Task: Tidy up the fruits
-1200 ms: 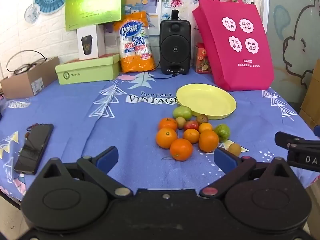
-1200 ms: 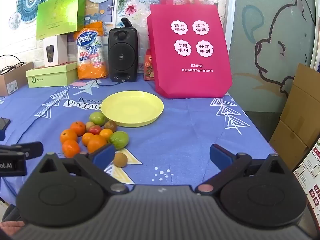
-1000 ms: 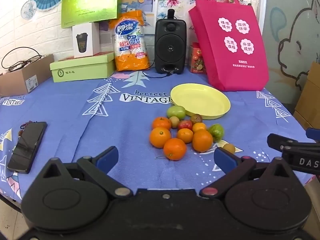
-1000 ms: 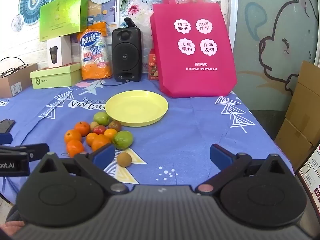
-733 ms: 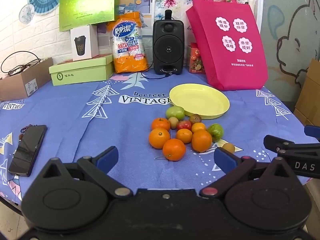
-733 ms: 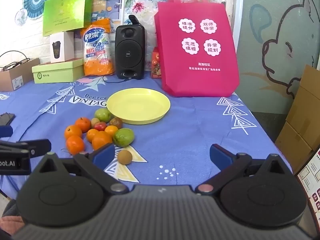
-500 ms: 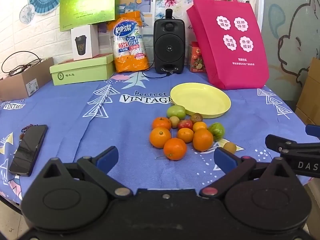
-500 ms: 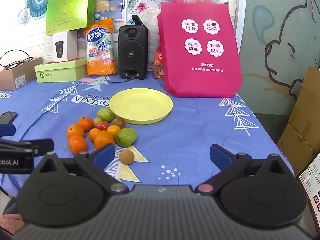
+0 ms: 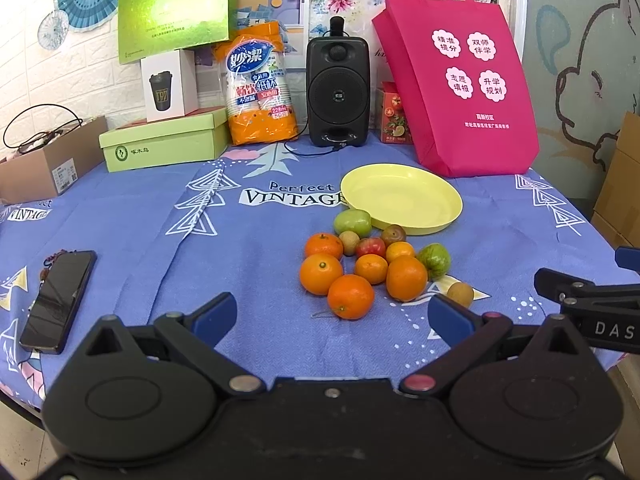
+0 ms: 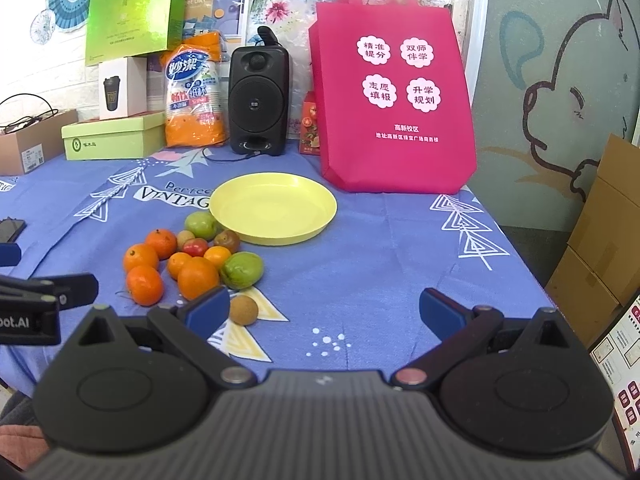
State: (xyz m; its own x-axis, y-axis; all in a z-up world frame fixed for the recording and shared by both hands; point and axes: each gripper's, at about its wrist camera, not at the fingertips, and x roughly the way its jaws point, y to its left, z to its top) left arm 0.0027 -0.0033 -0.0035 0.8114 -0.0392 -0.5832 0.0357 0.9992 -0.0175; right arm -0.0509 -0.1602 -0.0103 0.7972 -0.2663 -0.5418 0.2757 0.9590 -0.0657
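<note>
Both grippers have drifted slightly; left gripper (image 9: 332,316) and right gripper (image 10: 324,308) hover wide-fingered, empty, before clustered round fruits (image 9: 372,268) beside a shallow yellow plastic plate (image 9: 401,198).

I see the fruit cluster (image 9: 370,264) lying on the blue cloth, directly in front of the yellow plate (image 9: 402,196), which holds nothing. The cluster comprises several oranges (image 9: 351,296), a small red fruit (image 9: 371,247), two green fruits (image 9: 352,222) and brownish ones; the far green fruit touches the plate rim. One small brown fruit (image 10: 243,309) lies apart, nearest me.
</note>
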